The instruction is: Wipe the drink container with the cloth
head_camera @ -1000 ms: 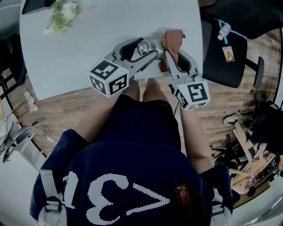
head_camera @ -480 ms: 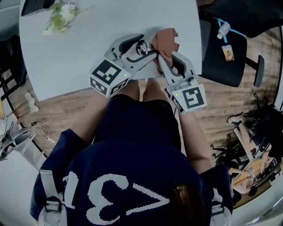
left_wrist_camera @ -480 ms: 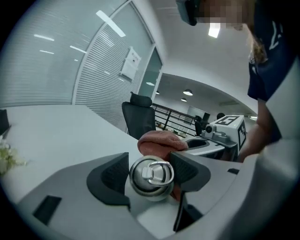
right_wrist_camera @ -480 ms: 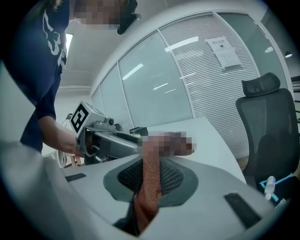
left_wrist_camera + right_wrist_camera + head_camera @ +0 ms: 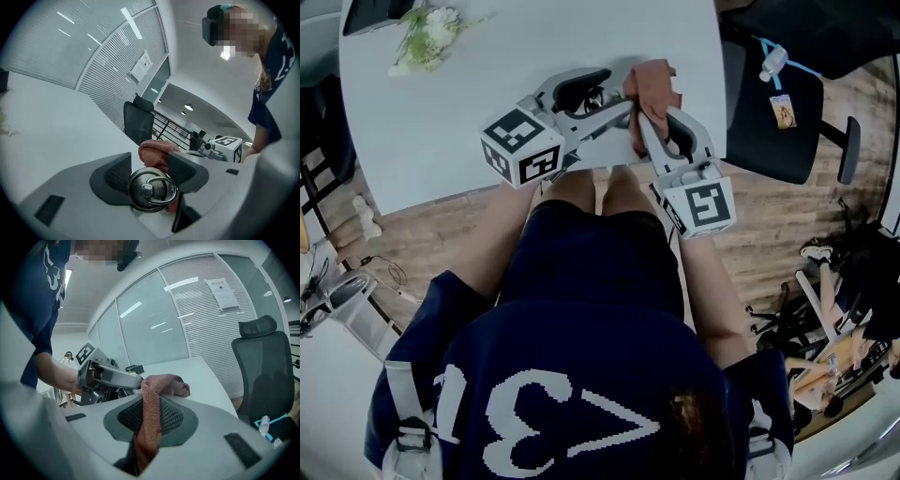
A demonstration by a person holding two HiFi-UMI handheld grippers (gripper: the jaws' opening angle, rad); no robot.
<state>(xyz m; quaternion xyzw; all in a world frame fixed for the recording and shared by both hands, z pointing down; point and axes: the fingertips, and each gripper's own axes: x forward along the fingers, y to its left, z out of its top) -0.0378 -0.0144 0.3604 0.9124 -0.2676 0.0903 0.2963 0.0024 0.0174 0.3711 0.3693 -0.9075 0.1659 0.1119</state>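
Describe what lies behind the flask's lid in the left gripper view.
A reddish-brown cloth bunches right behind the flask's lid, with a table and an office chair further back. The body under the lid is covered by it, so where the cloth touches it cannot be seen.

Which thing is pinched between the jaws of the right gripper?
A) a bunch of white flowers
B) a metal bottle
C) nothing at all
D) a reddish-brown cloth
D: in the right gripper view the cloth runs between the jaws of the right gripper, which are closed on it.
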